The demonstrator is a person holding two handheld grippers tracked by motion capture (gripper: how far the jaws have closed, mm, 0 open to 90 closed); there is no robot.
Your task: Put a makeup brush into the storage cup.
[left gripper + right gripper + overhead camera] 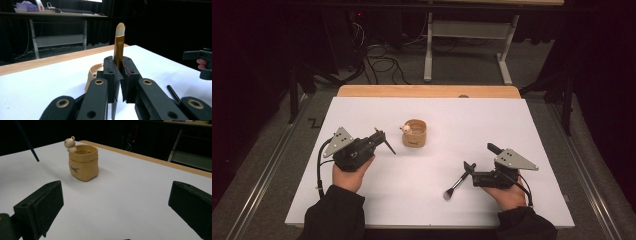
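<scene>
**A:** What's the position right now?

**B:** The left gripper point(119, 75) has its jaws clamped on a slim make-up brush with a gold ferrule and pale bristles point(119, 47), bristles up in its own view. In the high view the brush's dark handle pokes out past the left gripper point(379, 139) toward the tan, sack-shaped ceramic pot with a little bear figure on its rim point(414, 133).

**A:** And the other hand?

**B:** The right gripper point(479, 162) stands with jaws wide apart, holding nothing. A second black-handled brush with a grey bristle head point(457, 185) lies on the white table sheet point(362, 110) just below its lower jaw, tip touching or nearly so; I can't tell which.

**A:** So the step is dropping the held brush into the pot?

**B:** That's my reading. The pot sits near the left gripper, slightly beyond and to its right. I'd bring the handle end over the mouth, clear of the bear, tip the brush closer to upright, lower it inside and only then release.

**A:** Risk?

**B:** The pot looks light; a sideways nudge on the rim could topple it.
</scene>
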